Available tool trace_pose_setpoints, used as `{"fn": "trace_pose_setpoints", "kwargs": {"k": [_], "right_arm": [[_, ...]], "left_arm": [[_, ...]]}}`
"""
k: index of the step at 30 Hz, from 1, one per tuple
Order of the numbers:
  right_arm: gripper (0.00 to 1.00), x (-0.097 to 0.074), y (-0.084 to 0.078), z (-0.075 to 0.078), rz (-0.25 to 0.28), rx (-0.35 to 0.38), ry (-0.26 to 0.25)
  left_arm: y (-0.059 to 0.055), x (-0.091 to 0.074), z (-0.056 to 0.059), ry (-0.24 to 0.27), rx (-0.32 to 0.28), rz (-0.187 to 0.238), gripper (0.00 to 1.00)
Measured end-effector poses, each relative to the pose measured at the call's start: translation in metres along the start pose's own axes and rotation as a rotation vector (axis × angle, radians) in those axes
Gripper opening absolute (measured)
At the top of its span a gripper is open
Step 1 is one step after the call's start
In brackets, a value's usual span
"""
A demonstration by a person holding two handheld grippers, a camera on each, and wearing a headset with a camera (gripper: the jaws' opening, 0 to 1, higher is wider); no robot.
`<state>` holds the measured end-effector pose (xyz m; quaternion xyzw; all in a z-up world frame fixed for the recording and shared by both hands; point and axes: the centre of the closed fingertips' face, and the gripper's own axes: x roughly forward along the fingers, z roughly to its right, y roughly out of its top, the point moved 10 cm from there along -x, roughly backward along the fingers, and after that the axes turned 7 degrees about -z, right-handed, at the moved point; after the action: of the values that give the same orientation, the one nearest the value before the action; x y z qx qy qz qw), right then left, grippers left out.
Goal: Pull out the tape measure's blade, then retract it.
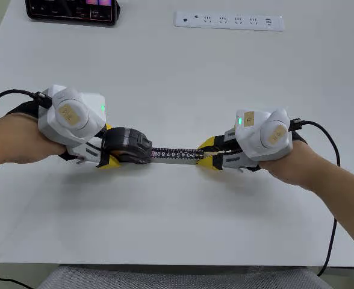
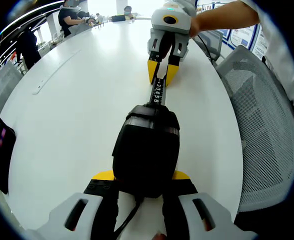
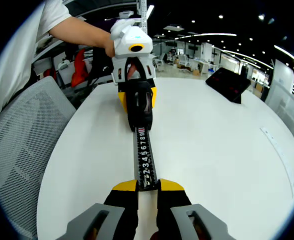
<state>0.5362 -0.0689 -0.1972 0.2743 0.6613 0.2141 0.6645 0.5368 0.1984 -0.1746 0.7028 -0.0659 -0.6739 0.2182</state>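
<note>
While the tape measure point(image 1: 127, 145) is hanging low over the white table point(image 1: 177, 78), the left gripper point(image 1: 112, 146) is clamping its black case between both yellow-tipped jaws, one jaw on each side. I cannot tell whether the case is touching the tabletop. The blade point(image 1: 177, 154) is sticking out of the case's front and running straight and roughly level toward the right gripper point(image 1: 206, 154). It is dark with white numbers, and the digits two to nine are showing in the right gripper view. The right gripper is pinching the blade's free end, its jaws closed tight on the strip, so the blade is spanning the short gap between the two grippers.

The left hand point(image 1: 14, 139) and the right hand point(image 1: 292, 164) are each wrapping around the back of a gripper, and a black cable point(image 1: 330, 150) is trailing from the right one toward the near table edge. At the far side a white power strip point(image 1: 228, 21) is lying flat, and a dark device point(image 1: 73, 10) with a lit screen is sitting near the far left corner. A grey mesh chair point(image 2: 267, 125) is standing beside the table.
</note>
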Motion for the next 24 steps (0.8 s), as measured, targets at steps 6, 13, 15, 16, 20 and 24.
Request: {"fn": "trace_pose_setpoints", "kwargs": {"k": [6,13,15,16,20,24], "right_arm": [[0.09,-0.005,-0.003,0.000,-0.008,-0.002,-0.004],[0.09,-0.009,-0.004,0.000,-0.014,-0.004,-0.007],[0.09,-0.011,-0.005,0.000,-0.015,-0.007,-0.009],[0.09,-0.012,-0.005,0.000,-0.015,-0.006,-0.010],[0.09,-0.015,-0.008,0.000,-0.019,-0.005,-0.013],[0.09,-0.019,-0.011,0.000,-0.023,-0.004,-0.015]], "left_arm": [[-0.001,0.001,0.001,0.005,0.006,-0.005,0.28],[-0.001,0.001,0.001,0.006,0.013,-0.002,0.28],[-0.001,0.001,0.001,0.004,0.012,-0.003,0.28],[-0.001,0.001,0.001,0.003,0.013,-0.004,0.28],[-0.002,0.001,0.001,0.003,0.010,0.000,0.28],[-0.001,0.001,0.001,0.005,0.011,-0.006,0.28]]}}
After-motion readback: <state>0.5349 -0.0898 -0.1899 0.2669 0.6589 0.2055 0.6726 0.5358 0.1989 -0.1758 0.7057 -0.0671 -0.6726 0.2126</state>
